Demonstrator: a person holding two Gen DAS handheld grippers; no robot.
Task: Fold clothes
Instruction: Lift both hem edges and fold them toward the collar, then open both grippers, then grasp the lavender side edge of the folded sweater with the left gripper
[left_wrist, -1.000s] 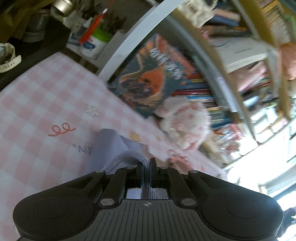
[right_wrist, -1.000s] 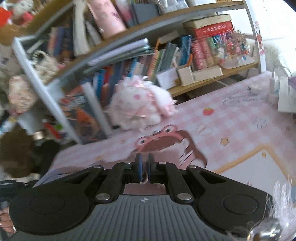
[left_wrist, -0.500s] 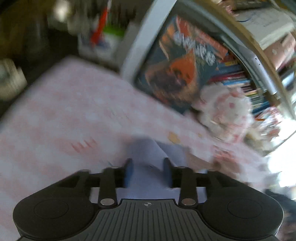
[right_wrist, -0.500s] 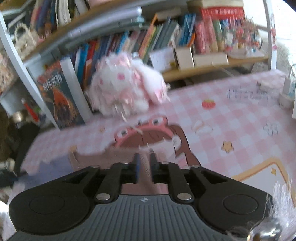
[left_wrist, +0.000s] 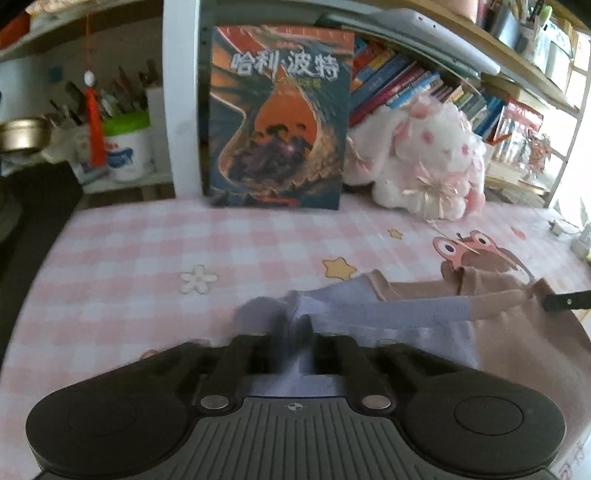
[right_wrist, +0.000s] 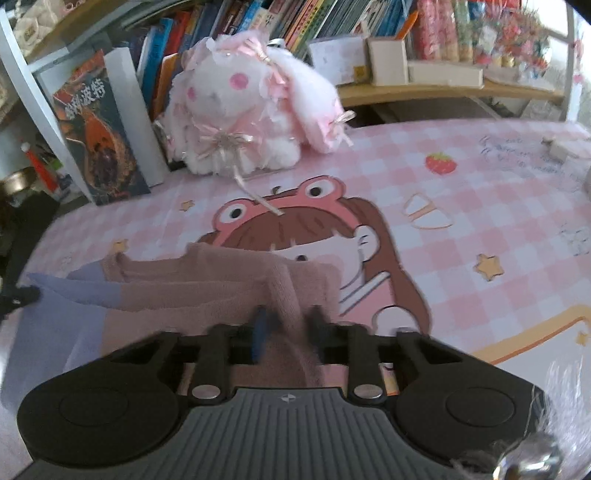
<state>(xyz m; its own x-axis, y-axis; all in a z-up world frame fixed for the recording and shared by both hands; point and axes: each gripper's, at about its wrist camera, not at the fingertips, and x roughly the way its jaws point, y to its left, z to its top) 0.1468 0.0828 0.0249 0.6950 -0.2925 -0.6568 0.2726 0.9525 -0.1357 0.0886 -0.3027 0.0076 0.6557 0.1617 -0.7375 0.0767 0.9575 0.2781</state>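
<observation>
Garment is lying low over the pink checked mat, near the front edge & well clear of the book and plush toy at the back, and it is hanging stretched btw the two grippers. Starting at the left: the left gripper is pinching the lavender end. Its jaws have just been closing w/ the knit bunched btw them, so that side is looking gripped, tho blur is hiding how deep the bite is going. Moving across, the lavender section is running into the brown end, and a fold ridge is already forming along the top. On the right, the right gripper is clamping a raised pleat of brown knit, its jaws likewise just having been closing on it. My read: the step in hand is carrying or laying a fold across the width. To do it well, both hands are needing to be travelling together at the same height, keeping the span taut but not overstretched, since this knit is likely giving & sagging in the middle. Edges are needing to be lining up before either side lets go. Main risk is a thin pinch slipping out on the left, skewing the fold.
</observation>
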